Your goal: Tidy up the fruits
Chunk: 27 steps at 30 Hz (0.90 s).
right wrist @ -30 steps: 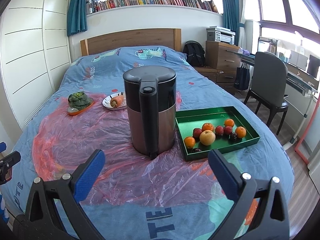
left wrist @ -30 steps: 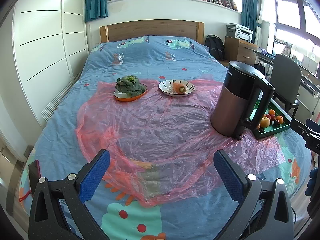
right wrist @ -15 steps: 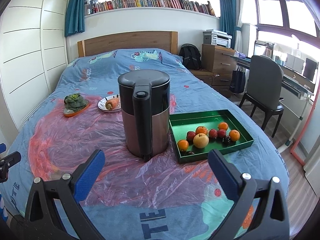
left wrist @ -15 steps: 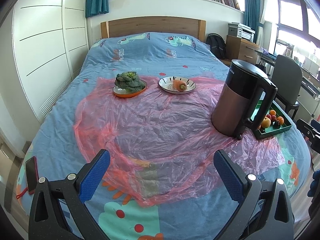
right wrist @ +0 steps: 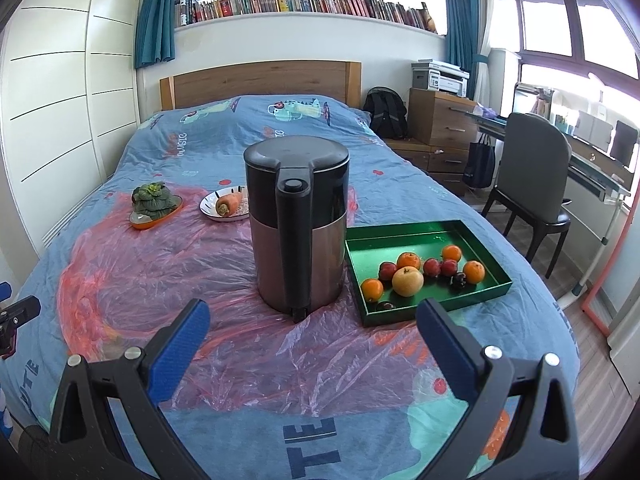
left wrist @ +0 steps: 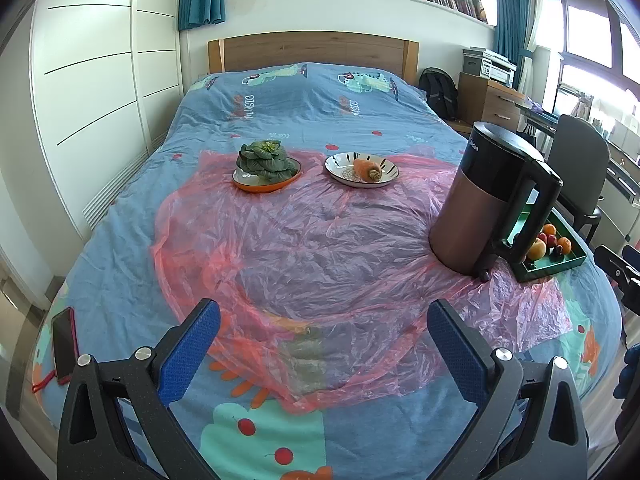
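Okay, both tongs gape empty: right gripper (right wrist: 312,328) should skirt the kettle (right wrist: 298,224) ahead-left, dropping onto the tray (right wrist: 486,286) fruit ahead-right; left gripper (left wrist: 324,332) idles.

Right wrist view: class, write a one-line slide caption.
Open right gripper faces a kettle beside a green tray of fruit on a plastic-covered bed.

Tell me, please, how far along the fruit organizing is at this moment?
Nothing looks done yet: the fruits all lie loose in the green tray beside the kettle. Nothing is in hand; the left tool and right tool are both open and empty, short of the tray. All the sorting is left.
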### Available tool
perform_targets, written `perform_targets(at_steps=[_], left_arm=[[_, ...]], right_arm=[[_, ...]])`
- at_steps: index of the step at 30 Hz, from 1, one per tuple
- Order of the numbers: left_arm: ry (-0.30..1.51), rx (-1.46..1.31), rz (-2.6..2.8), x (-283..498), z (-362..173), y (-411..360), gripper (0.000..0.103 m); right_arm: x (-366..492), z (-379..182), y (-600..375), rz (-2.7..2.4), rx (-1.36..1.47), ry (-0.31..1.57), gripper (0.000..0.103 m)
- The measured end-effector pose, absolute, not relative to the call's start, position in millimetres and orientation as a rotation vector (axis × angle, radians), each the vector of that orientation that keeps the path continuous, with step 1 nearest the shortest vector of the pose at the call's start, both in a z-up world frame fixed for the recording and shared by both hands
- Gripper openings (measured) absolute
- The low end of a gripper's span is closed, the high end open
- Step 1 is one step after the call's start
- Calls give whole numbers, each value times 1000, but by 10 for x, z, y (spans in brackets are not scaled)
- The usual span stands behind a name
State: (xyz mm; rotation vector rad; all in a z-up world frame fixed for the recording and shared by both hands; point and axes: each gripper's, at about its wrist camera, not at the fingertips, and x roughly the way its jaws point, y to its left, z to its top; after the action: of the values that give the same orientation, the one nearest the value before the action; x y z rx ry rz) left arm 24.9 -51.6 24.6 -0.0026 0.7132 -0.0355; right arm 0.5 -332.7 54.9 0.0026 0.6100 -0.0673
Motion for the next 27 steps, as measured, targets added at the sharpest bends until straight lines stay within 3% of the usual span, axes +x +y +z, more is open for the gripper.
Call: perform_targets(at_steps=[27], left_arm=[[705, 26, -53, 198, 206, -612, 102]], right_arm=[[-15, 478, -3402, -82, 7, 628, 103]])
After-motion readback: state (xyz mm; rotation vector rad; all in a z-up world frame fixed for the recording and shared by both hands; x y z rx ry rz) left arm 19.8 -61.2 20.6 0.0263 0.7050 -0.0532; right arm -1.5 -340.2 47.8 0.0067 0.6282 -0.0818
